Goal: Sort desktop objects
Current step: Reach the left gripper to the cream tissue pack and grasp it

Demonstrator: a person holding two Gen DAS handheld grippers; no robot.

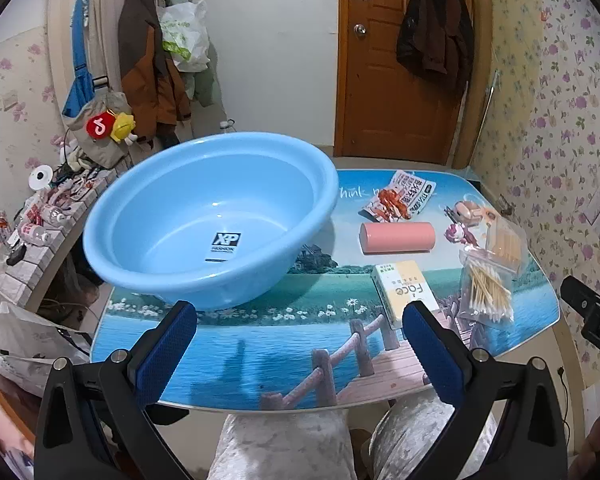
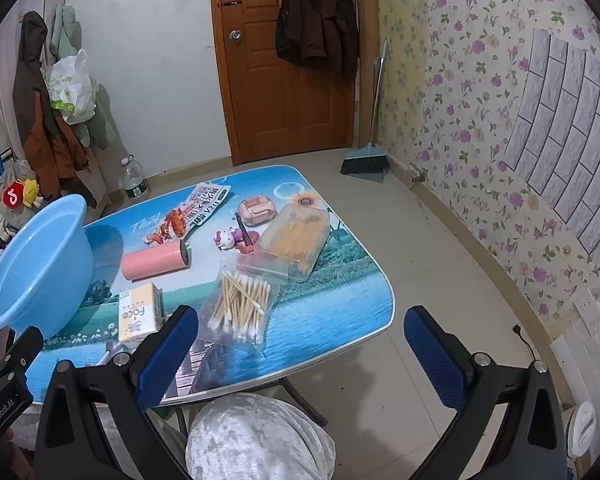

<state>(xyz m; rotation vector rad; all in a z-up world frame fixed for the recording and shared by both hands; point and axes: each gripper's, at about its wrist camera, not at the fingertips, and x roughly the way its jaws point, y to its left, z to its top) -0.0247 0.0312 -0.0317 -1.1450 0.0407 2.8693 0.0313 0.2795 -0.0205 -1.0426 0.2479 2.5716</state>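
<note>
A light blue basin (image 1: 216,216) stands empty on the left of the picture-printed table (image 1: 260,344). To its right lie a snack packet (image 1: 400,196), a pink roll (image 1: 398,237), a yellow-white tissue pack (image 1: 406,292), a bag of cotton swabs (image 1: 490,288) and a clear toothpick box (image 2: 296,238). A small cartoon figure (image 2: 230,238) and a pink case (image 2: 256,210) sit further back. My left gripper (image 1: 300,316) hangs open above the table's near edge, nothing between its fingers. My right gripper (image 2: 302,322) is open too, over the table's near right corner, close to the swabs (image 2: 240,308).
The person's knees (image 1: 284,444) in pale trousers are under the table's near edge. A cluttered brick-pattern shelf (image 1: 40,236) runs along the left. A broom and dustpan (image 2: 366,160) lean by the wooden door (image 2: 288,72). Tiled floor (image 2: 440,280) lies right of the table.
</note>
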